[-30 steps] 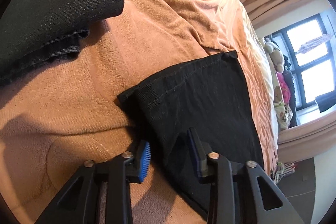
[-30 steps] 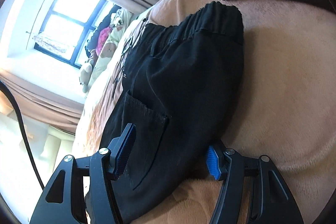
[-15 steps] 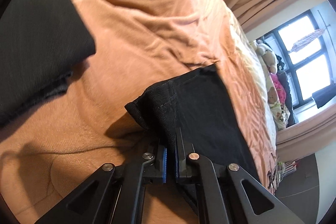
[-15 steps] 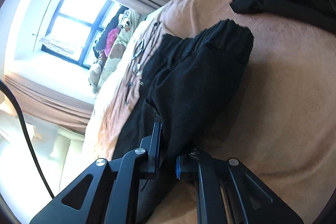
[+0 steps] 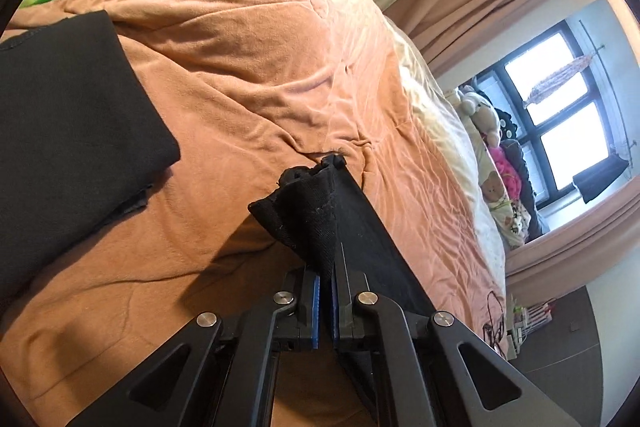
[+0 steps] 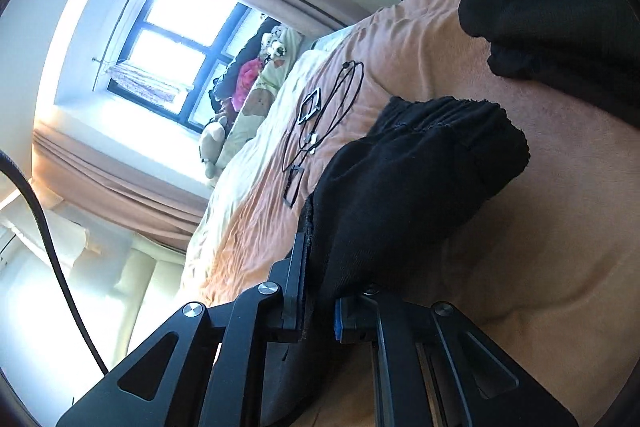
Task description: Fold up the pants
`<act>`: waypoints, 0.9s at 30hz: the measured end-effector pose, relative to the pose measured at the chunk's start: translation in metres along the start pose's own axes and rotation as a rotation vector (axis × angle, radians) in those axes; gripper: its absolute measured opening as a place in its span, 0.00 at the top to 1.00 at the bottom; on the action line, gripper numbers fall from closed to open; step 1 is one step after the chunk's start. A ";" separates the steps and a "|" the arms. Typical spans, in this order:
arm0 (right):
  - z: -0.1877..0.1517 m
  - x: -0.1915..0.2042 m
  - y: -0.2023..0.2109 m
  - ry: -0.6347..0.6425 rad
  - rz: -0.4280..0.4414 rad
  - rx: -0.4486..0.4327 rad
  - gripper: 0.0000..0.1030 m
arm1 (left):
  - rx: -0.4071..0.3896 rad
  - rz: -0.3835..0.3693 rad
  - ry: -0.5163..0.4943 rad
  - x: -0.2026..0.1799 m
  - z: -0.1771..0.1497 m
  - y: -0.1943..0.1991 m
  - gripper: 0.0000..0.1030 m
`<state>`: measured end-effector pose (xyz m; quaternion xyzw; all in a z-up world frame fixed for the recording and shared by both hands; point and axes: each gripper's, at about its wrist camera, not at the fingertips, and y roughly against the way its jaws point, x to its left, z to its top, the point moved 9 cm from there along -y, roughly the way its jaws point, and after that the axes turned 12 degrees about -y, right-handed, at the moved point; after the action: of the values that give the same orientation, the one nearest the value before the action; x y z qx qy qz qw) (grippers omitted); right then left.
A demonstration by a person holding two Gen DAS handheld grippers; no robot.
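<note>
Left gripper (image 5: 325,301), low centre of left wrist view, is pinching the hem end of the black cotton pants (image 5: 316,215); cloth is hanging clear of the rumpled orange bedspread (image 5: 248,67). Folded dark garment (image 5: 68,131) is lying at left.

Right wrist view: right gripper (image 6: 320,311), bottom centre, is clamping the pants' elasticated waist (image 6: 444,155), bunched mid-frame.

Step prob: lift w/ both ends gripped. Next is needing ends brought together evenly, no twist.
</note>
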<state>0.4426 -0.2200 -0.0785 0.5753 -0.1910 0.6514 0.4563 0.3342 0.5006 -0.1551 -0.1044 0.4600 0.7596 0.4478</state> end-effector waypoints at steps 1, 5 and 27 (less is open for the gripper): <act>0.000 0.000 0.003 0.003 0.002 0.000 0.93 | 0.001 0.000 0.000 0.001 -0.002 0.004 0.96; -0.003 -0.004 0.012 0.005 0.005 0.003 0.93 | 0.003 -0.003 0.013 0.011 -0.011 0.017 0.96; -0.011 -0.033 0.091 0.006 0.038 0.032 0.93 | -0.026 -0.007 0.052 0.060 -0.062 0.110 0.97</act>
<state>0.3596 -0.2696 -0.0865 0.5770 -0.1901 0.6646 0.4350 0.1985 0.4673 -0.1578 -0.1317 0.4613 0.7609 0.4369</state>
